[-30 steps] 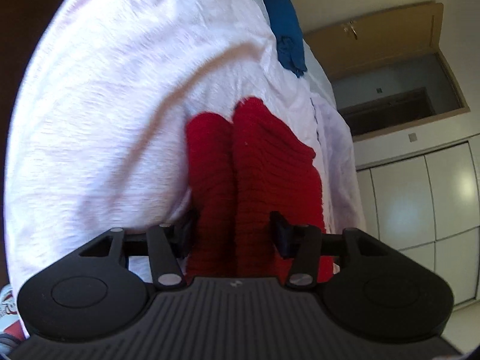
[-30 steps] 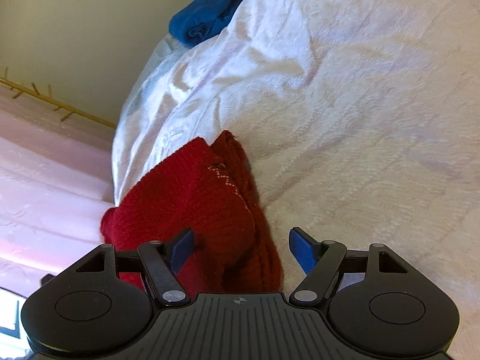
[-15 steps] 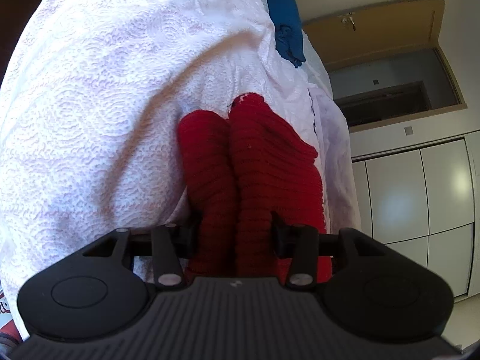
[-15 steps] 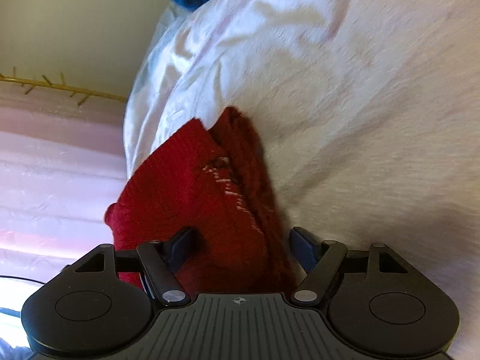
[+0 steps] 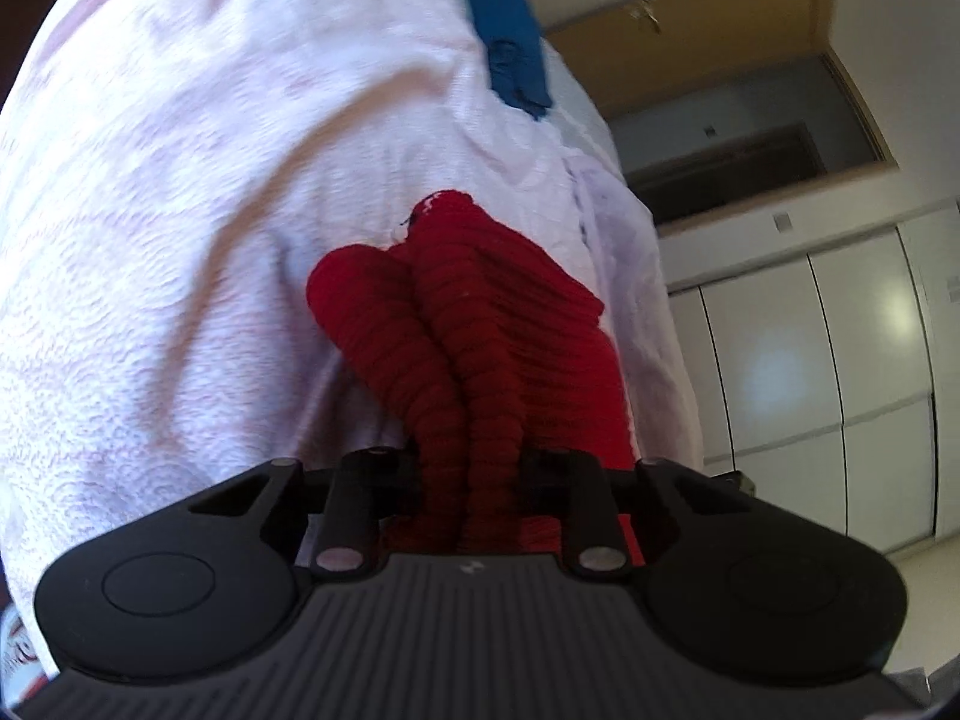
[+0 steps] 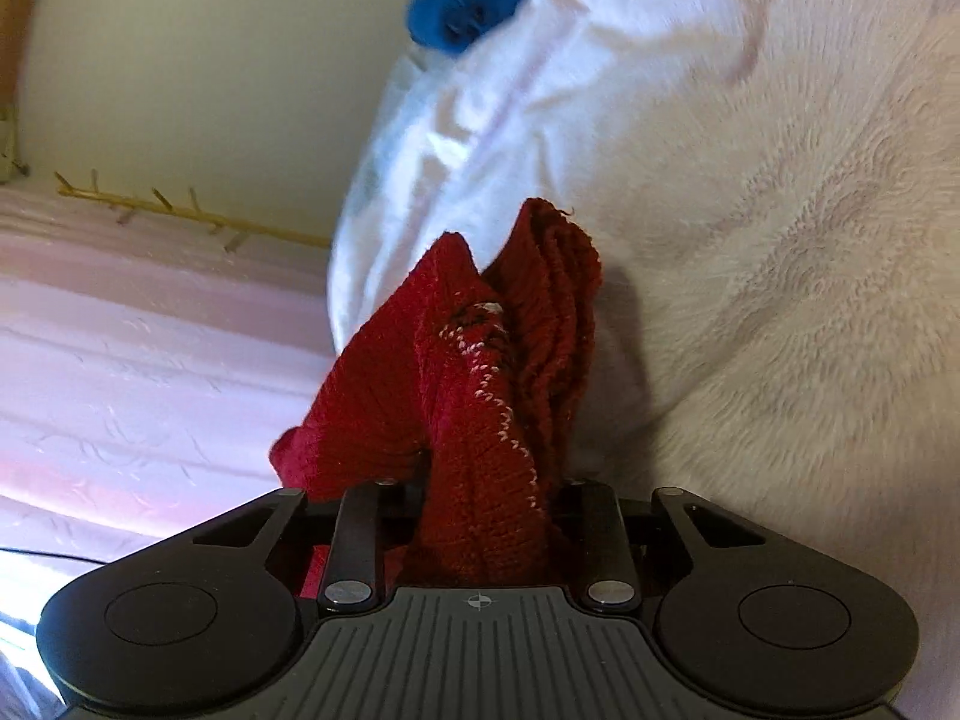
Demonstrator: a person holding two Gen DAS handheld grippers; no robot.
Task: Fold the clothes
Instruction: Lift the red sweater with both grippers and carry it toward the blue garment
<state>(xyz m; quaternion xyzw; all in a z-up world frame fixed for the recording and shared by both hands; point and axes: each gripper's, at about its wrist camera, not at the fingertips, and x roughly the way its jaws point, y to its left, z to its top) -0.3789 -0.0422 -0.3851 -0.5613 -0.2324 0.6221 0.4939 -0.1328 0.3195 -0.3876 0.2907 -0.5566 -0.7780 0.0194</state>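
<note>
Left wrist view: the left claw (image 5: 468, 468) has just closed, pinching the red ribbed knit garment (image 5: 480, 324) on the white bed (image 5: 180, 240). The right claw (image 6: 486, 492) has likewise just clamped it near the bed's edge.

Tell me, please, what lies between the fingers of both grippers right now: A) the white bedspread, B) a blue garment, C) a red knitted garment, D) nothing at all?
C: in each wrist view the red knitted garment is bunched and pinched between the fingers of the left gripper and the right gripper, both having just closed on it, while the blue garment lies far off on the white bedspread.
</note>
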